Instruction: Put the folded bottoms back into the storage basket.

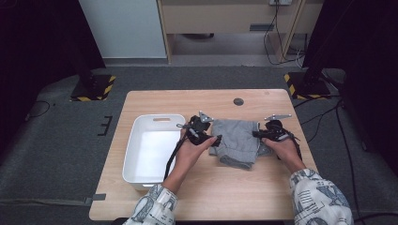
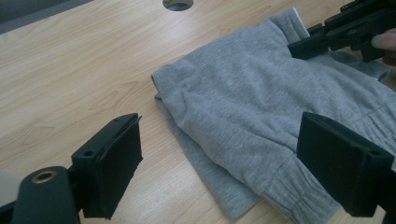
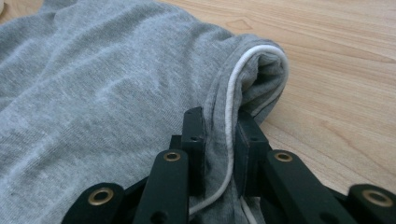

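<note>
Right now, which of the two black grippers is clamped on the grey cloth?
The right gripper: it pinches the grey cotton garment at its white-corded edge, while the left gripper stands open over it.

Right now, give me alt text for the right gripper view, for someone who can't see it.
The right tool pinches a fold of grey garment between its two black jaws, a white drawstring running through the pinched edge. The cloth lies on a light wooden table.

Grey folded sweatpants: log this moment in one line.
right gripper: shut on grey folded sweatpants | left gripper: open at cuff | white plastic bin: empty
</note>
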`<state>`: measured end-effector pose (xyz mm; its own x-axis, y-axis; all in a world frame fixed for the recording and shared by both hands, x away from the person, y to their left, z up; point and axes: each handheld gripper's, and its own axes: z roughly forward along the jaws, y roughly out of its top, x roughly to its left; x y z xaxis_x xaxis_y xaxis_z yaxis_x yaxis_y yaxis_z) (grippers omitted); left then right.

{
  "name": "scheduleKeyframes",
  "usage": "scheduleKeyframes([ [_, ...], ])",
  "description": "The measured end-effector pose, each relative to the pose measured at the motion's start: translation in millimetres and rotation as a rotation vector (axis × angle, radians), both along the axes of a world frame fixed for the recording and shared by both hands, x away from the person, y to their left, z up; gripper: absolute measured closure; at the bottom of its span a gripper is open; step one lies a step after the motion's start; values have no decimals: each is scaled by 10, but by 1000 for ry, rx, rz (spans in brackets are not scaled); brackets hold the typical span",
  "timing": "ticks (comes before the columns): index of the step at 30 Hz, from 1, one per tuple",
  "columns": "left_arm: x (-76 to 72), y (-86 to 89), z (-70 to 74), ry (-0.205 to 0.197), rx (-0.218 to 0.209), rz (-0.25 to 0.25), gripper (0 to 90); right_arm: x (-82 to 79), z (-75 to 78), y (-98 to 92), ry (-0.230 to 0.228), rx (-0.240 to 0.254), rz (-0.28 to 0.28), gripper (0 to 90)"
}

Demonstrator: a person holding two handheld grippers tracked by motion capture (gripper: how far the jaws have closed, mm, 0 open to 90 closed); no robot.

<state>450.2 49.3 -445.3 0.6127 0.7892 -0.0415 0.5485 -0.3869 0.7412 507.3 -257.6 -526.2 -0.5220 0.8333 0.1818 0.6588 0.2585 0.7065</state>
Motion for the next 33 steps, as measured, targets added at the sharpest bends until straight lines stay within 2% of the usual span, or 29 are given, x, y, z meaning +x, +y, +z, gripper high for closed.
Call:
scheduleKeyframes([
  [6,36,-127,-93,16,-7,22,155,-1,0,-3,4,3,-2,769],
  [10,32,-214,-136,19,6,12,164,0,3,-8,4,-3,4,769],
  [13,31,-271,-164,28,-18,22,179,-2,-1,-29,3,2,4,769],
  [19,13,-401,-202,12,-13,22,193,-3,3,-65,2,0,4,768],
  [24,36,-416,-328,24,-21,44,220,-12,2,-102,5,7,2,768],
  [28,52,-415,-422,16,0,64,247,-14,2,-137,5,4,-1,768],
  [33,84,-403,-547,37,-6,83,267,-17,1,-145,5,5,-2,768],
])
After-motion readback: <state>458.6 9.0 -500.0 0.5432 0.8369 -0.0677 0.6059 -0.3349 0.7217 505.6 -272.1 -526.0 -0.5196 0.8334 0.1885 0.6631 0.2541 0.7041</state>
